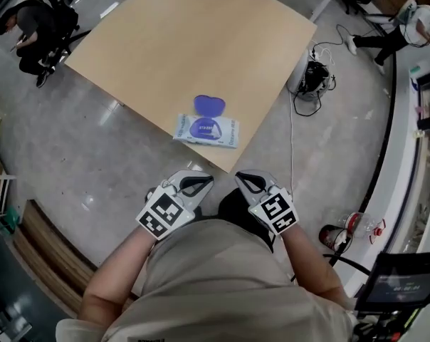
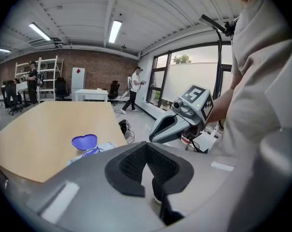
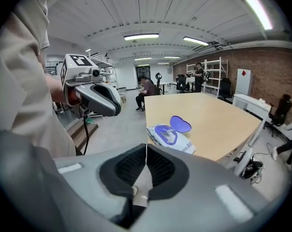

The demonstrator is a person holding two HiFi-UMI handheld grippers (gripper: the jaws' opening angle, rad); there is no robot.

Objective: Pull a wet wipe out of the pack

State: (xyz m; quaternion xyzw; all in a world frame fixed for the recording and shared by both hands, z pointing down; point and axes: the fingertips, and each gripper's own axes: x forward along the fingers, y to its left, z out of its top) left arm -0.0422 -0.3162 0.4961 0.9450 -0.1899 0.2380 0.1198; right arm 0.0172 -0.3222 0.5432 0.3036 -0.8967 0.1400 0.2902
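- Two grippers hang low in the head view, close to the person's torso and short of the table [image 1: 201, 41]. The left gripper [image 1: 195, 184] and right gripper [image 1: 249, 182] are side by side, tips toward the table's near corner.
- Left gripper: the jaws are clenched tip to tip with nothing between them (its own view shows the dark ribbed pads meeting).
- Right gripper: the jaws are likewise pressed together at the tips and empty.
- The pack [image 1: 206, 130] lies flat on the table close to that near corner, well apart from both grippers.
- Its purple lid [image 1: 209, 105] is flipped open, heart-shaped, and rests on the tabletop at the pack's far side.
- A purple oval ring [image 3: 165, 133] marks the opening on top of the pack. The right gripper view shows a small pale bit inside it (too small to tell whether it is a wipe).
- Each gripper appears in the other's view, held level with it above the grey floor [image 1: 80, 155].
- A tangle of cables [image 1: 311, 77] lies on the floor beside the table's right edge.
- A bottle [image 1: 357, 223] lies on the floor near the person's right arm.
- Another person [image 1: 30, 27] is crouched beyond the table's far left corner.
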